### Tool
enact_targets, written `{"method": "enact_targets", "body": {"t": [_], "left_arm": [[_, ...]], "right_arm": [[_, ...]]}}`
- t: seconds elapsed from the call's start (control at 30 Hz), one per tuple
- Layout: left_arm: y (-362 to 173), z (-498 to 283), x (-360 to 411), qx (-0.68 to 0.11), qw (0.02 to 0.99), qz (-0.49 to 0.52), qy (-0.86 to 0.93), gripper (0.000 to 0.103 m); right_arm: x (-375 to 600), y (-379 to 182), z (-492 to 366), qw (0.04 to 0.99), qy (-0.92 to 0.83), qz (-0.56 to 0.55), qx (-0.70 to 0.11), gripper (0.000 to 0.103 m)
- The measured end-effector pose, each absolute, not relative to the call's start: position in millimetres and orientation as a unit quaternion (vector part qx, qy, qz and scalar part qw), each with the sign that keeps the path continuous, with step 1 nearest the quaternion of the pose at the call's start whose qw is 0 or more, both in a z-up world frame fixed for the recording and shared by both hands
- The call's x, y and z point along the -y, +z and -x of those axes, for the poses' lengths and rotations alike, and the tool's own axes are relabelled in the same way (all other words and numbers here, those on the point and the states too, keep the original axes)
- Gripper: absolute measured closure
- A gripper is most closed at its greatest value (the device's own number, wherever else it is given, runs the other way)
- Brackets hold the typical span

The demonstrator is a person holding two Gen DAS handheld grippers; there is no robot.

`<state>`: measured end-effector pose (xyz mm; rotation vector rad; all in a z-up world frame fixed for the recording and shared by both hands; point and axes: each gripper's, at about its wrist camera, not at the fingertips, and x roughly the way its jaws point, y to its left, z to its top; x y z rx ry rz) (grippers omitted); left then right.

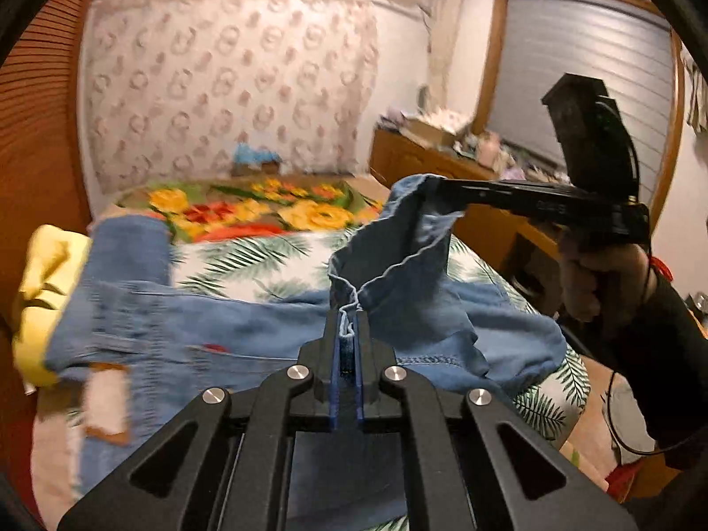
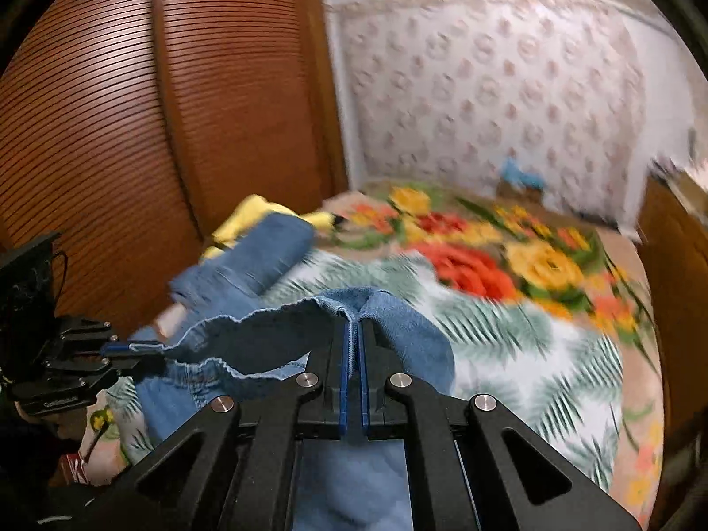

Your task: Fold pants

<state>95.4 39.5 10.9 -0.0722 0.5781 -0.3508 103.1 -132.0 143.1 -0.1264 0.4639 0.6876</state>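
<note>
Closest to me, the left gripper (image 1: 348,323) is clamped tight on a hemmed edge of the blue denim pants (image 1: 248,336), a thin ridge of stitched fabric pinched between its blue pads. Just across from it the right gripper (image 2: 353,332) bites the same hem further along, its jaws closed on the cloth too, so the edge hangs between the two like a slack, wavy line. The lifted end sags away below the claws, while the rest of the pants lies spread on the leaf-print sheet (image 2: 531,354), running off toward a yellow cloth (image 1: 44,274) near the slatted wooden wardrobe (image 2: 110,110). Beyond that the flowered blanket (image 1: 265,208) covers the far end of the bed, with the patterned wall behind. The worry, as I see it, is the shallow hold: each claw has only the very rim of the hem, so a quick pull could slip it free. If the hands travel unevenly, the fold may land crooked or bunch up.
</note>
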Motion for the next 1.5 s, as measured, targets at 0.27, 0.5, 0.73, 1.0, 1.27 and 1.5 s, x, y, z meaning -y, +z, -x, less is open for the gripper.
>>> {"method": "enact_targets", "body": {"t": [0.27, 0.5, 0.73, 1.0, 1.27, 1.5], "left_arm": [[18.0, -58.2, -99.3, -0.263, 0.957, 0.063, -0.104, 0.097], [-10.6, -47.4, -135.9, -0.286, 0.953, 0.089, -0.055, 0.097], [-41.5, -48.4, -157.6, -0.319, 0.942, 0.099, -0.031, 0.097], [-62.8, -55.8, -162.0, -0.349, 0.932, 0.099, -0.009, 0.095], [-55.0, -59.1, -152.6, -0.338, 0.938, 0.081, -0.014, 0.057], [-64.0, -70.5, -145.9, -0.349, 0.935, 0.059, -0.028, 0.069]], "right_arm": [[48.3, 164.2, -109.2, 0.891, 0.402, 0.092, -0.192, 0.100], [-14.7, 143.9, -151.4, 0.868, 0.435, 0.124, -0.203, 0.100], [-41.1, 128.3, -181.3, 0.854, 0.442, 0.143, -0.235, 0.100], [-76.7, 109.1, -207.8, 0.839, 0.437, 0.153, -0.285, 0.089], [-44.2, 115.5, -207.4, 0.861, 0.401, 0.136, -0.280, 0.050], [36.0, 77.2, -181.2, 0.879, 0.349, 0.124, -0.300, 0.049]]}}
